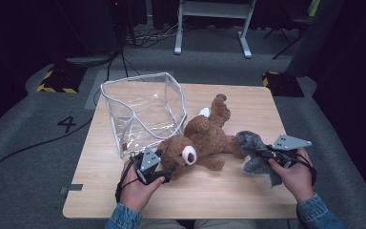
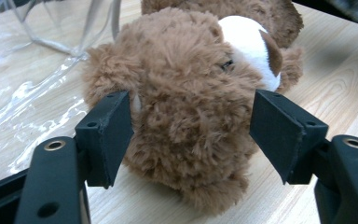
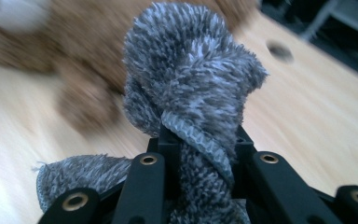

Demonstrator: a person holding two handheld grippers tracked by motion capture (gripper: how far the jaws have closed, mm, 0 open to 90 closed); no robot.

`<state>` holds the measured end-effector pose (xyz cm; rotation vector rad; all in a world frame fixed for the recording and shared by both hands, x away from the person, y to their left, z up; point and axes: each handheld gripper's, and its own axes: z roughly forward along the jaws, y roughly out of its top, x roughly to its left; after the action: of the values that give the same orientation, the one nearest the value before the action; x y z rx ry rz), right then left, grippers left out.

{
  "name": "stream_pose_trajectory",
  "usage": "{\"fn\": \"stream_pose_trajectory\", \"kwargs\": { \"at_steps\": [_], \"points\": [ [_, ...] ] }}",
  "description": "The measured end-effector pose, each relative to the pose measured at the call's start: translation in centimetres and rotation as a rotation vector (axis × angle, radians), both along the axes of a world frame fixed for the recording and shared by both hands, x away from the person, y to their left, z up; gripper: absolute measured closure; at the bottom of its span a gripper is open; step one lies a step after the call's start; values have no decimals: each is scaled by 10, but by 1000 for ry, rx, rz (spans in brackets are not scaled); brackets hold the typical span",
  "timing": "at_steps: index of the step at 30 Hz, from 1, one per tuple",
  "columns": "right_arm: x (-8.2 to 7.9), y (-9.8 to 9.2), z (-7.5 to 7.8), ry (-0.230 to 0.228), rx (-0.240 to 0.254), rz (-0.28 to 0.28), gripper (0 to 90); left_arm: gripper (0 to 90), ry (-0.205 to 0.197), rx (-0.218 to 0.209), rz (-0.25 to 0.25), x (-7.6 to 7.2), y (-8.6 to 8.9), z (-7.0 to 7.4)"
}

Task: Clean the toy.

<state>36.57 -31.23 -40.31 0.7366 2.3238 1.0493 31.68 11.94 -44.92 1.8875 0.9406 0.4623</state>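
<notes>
Teddy bear (image 1: 201, 138) lies on its back near the middle of the wooden table (image 1: 248, 191), head toward me, legs pointing to the far side. I have my left gripper (image 1: 167, 172) at its head: the tongs stand wide on either side of the brown fur, and in the left gripper view the pads (image 2: 109, 135) sit just beside the head without pressing it. My right gripper (image 1: 263, 153) is clamped narrow on a grey fluffy cloth (image 1: 253, 151), which bunches up between the tongs just right of the bear's body.

A clear plastic bag (image 1: 143, 109) with a pale rim stands open on the far left of the table, its near corner close to the bear's head and right beside my left gripper. Something small and white (image 1: 204, 111) peeks out behind the bear's arm; I cannot tell what it is. In the right gripper view the bear is blurred behind the cloth, and the cloth's lower part is cut off by the tongs.
</notes>
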Motion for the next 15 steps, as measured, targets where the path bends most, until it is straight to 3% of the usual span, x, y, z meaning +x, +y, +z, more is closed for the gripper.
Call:
{"fn": "stream_pose_trajectory", "kwargs": {
  "at_steps": [5, 8, 13, 15],
  "points": [
    [-5, 44, 19, -28, 38, 109, 746, 296, 10, -7, 48, 7, 11, 1],
    [-3, 62, 23, -28, 25, 158, 745, 295, 17, -20, 54, 17, 15, -1],
    [0, 84, 27, -46, 13, 226, 744, 303, 1, -51, -16, 30, 11, -6],
    [0, 91, 29, -46, 22, 246, 743, 459, 10, -73, -44, 30, 9, -6]
  ]
}}
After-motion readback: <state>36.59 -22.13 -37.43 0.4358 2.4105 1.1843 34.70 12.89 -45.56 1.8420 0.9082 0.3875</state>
